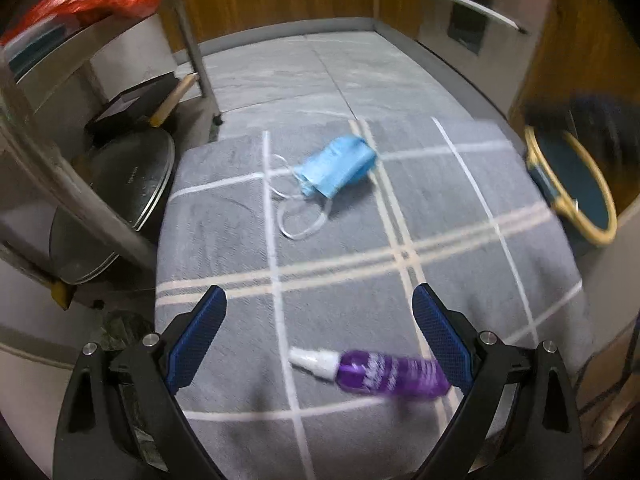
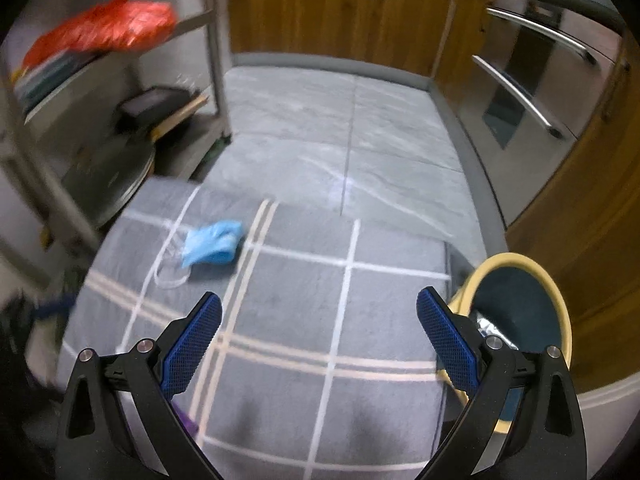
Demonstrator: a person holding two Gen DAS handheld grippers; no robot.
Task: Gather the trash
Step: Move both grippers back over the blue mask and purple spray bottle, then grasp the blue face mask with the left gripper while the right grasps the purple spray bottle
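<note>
A crumpled blue face mask (image 1: 338,164) with white ear loops lies on a grey checked cloth (image 1: 460,232); the right wrist view shows the mask (image 2: 212,244) at the cloth's far left. A purple bottle (image 1: 384,374) with a white cap lies on its side between the fingers of my left gripper (image 1: 320,300), which is open and hovers above it. A dark bin with a yellow rim (image 1: 576,188) stands at the cloth's right edge. My right gripper (image 2: 320,308) is open and empty, with the bin (image 2: 524,300) just right of its right finger; something silvery lies inside.
A metal shelf rack (image 1: 80,92) stands to the left, holding a red bag (image 1: 96,0), a black box and round metal lids (image 1: 132,184). Wooden cabinets (image 2: 332,8) and a steel oven front (image 2: 532,80) line the far and right sides. Grey tiled floor (image 2: 320,128) lies beyond the cloth.
</note>
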